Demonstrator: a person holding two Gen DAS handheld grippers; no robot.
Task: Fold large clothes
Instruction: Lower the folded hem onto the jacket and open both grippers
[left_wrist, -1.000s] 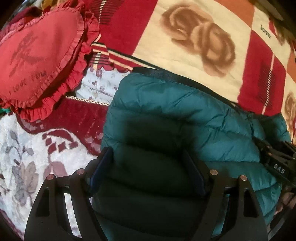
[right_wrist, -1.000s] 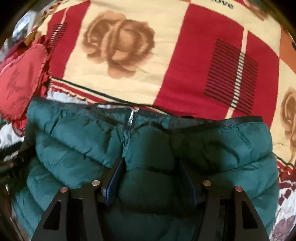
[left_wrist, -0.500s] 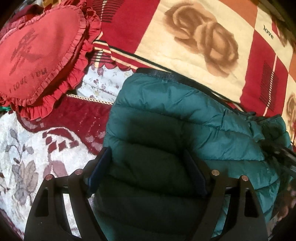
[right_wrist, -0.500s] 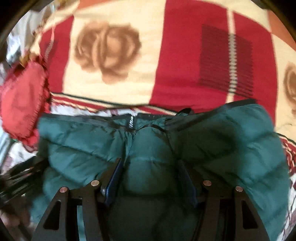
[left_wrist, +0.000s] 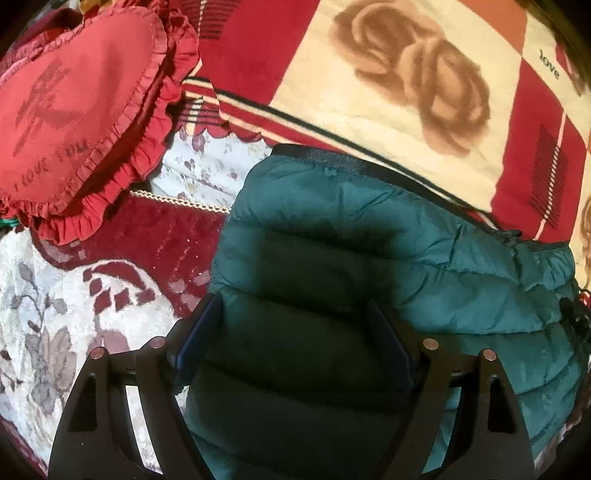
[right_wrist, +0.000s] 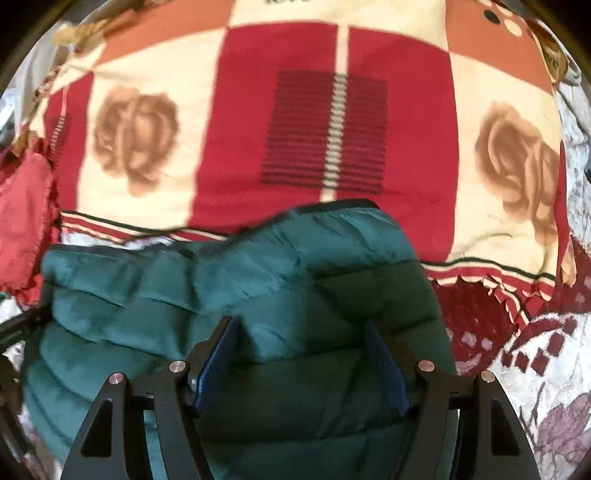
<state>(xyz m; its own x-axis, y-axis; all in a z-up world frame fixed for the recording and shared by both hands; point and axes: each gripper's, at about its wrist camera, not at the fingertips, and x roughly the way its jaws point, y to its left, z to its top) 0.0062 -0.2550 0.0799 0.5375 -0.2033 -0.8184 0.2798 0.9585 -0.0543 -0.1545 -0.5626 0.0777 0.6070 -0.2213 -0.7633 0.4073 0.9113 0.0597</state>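
A teal quilted puffer jacket (left_wrist: 369, 258) lies bunched on a bed, its dark-trimmed hem at the far side, resting on a white bedspread (left_wrist: 48, 314) with a grey floral print and dark red patches. Beyond it, farther off, spreads a red and cream blanket (left_wrist: 332, 85) printed with brown roses and the word "love". To the far left sits a red heart-shaped ruffled cushion (left_wrist: 74, 110), partly on the bedspread, apart from the jacket.

The left gripper (left_wrist: 295, 325) stands with its jaws spread wide, and the jacket's padded bulk fills the whole gap between the blue pads (left_wrist: 199, 332); the fabric touches both pads, yet whether it is truly pinched I cannot tell. At the right edge of that view a dark piece of the other tool shows against the jacket.

In the right wrist view, the right gripper (right_wrist: 299, 347) is likewise spread wide over the jacket (right_wrist: 258, 280), with a fold of quilted cloth bulging up between its fingers (right_wrist: 218, 350). The jacket's right side there is turned in toward the middle, its trimmed edge overlapping the blanket (right_wrist: 332, 122)
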